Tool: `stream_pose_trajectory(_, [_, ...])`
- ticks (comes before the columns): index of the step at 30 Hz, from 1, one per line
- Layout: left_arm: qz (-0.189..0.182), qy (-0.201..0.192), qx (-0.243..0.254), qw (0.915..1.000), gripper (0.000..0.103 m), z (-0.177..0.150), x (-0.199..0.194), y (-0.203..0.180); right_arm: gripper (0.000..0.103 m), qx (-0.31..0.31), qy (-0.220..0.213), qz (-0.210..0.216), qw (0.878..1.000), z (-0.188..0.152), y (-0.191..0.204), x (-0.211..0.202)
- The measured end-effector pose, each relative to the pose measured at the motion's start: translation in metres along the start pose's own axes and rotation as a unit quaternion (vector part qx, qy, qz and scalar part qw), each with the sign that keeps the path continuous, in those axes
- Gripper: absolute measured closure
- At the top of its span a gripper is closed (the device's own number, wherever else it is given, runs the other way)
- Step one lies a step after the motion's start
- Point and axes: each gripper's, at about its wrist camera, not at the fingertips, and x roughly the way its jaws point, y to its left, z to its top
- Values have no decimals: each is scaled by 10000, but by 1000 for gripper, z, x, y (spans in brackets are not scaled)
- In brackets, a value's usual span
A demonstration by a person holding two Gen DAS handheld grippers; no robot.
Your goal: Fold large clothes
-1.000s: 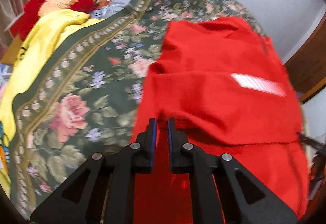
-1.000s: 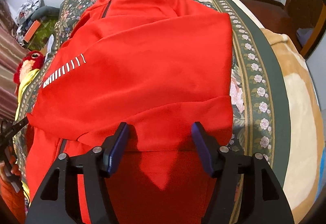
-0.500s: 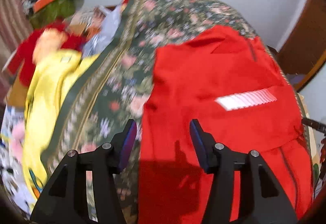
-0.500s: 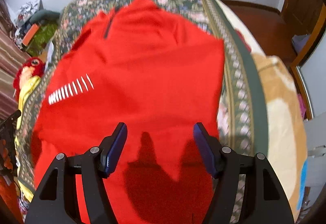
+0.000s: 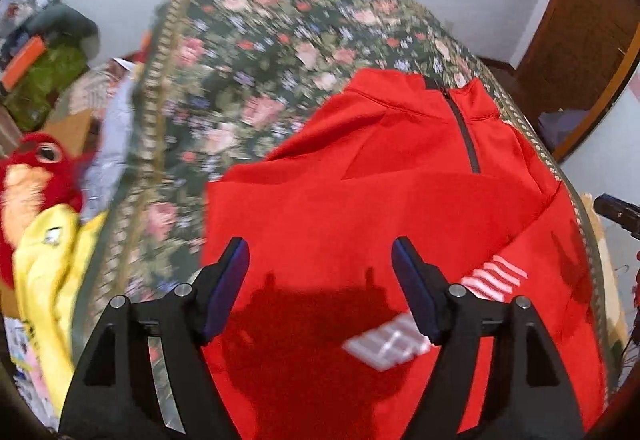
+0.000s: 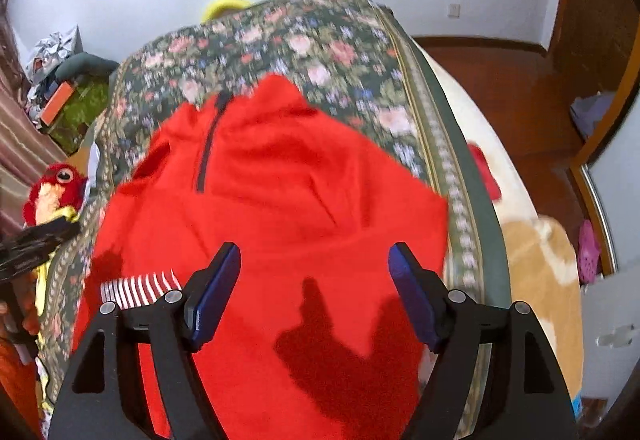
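Left wrist shows our left gripper (image 5: 320, 272) and right gripper (image 6: 314, 276) both gaping, empty, jaws just widened, above the red zip-neck fleece pullover (image 5: 400, 200), whose collar points straight ahead of both.

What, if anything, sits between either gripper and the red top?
Nothing visible. The left gripper and right gripper both hang open above the red top, with only their shadows on the cloth. The plush toy lies off to the side.
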Motion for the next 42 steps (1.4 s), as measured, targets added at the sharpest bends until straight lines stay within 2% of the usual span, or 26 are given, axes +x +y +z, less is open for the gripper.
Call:
stream_pose_trajectory(4, [-73,228,-50,9997,30,27,42,-1,29,-147,-179,95,9997,24,10,13])
stream_pose_trajectory(7, [-100,227,-93,9996,30,45,61,-1,26,-209,-219,189,9994,39,13,32])
stream_pose_trajectory(12, [-133,223,-237,9994,30,73,91,-2,26,-13,33,129,9999,57,3,81])
stream_pose_trajectory(17, [-44,181,30,9998,30,96,115,-12,26,315,48,311,9990,74,-9,112])
stream_pose_trajectory(21, [-45,-89,261,9996,30,107,124,-26,26,265,16,357,9990,89,-9,127])
stream_pose_trajectory(24, [45,-14,450,9990,30,111,138,-37,26,300,278,553,9976,99,-10,147])
stream_pose_trajectory(26, [-98,103,280,9995,29,111,148,-34,26,447,325,756,9956,103,-12,157])
stream_pose_trajectory(28, [-397,209,-132,9989,27,113,155,-22,23,579,366,881,9938,105,-14,164])
stream_pose_trajectory(29, [-636,234,-383,9970,27,113,158,-13,25,617,415,920,9930,106,-14,167])
stream_pose_trajectory(31, [-829,234,-501,9950,27,113,158,-7,29,542,398,930,9934,105,-12,166])
stream_pose_trajectory(33, [-767,195,-404,9960,40,112,156,-8,43,410,374,1035,9931,103,-9,162])
stream_pose_trajectory(34, [-799,186,-394,9958,48,111,154,-10,53,344,375,1072,9929,102,-7,159])
stream_pose_trajectory(35, [-878,155,-422,9951,65,110,151,-11,64,273,374,1084,9930,101,-4,154])
stream_pose_trajectory(36, [-937,139,-458,9944,82,110,149,-14,68,244,372,1095,9930,101,-3,152])
stream_pose_trajectory(37, [-899,127,-494,9946,89,109,146,-17,80,242,334,1051,9936,101,-2,149])
stream_pose_trajectory(38, [-777,99,-507,9956,95,109,144,-21,90,280,293,1068,9934,101,-3,144])
stream_pose_trajectory(39, [-584,61,-490,9971,100,109,141,-24,92,318,283,1127,9927,101,-3,142])
stream_pose_trajectory(42, [-268,-103,-356,9990,101,107,124,-31,94,313,243,1283,9909,97,-4,127])
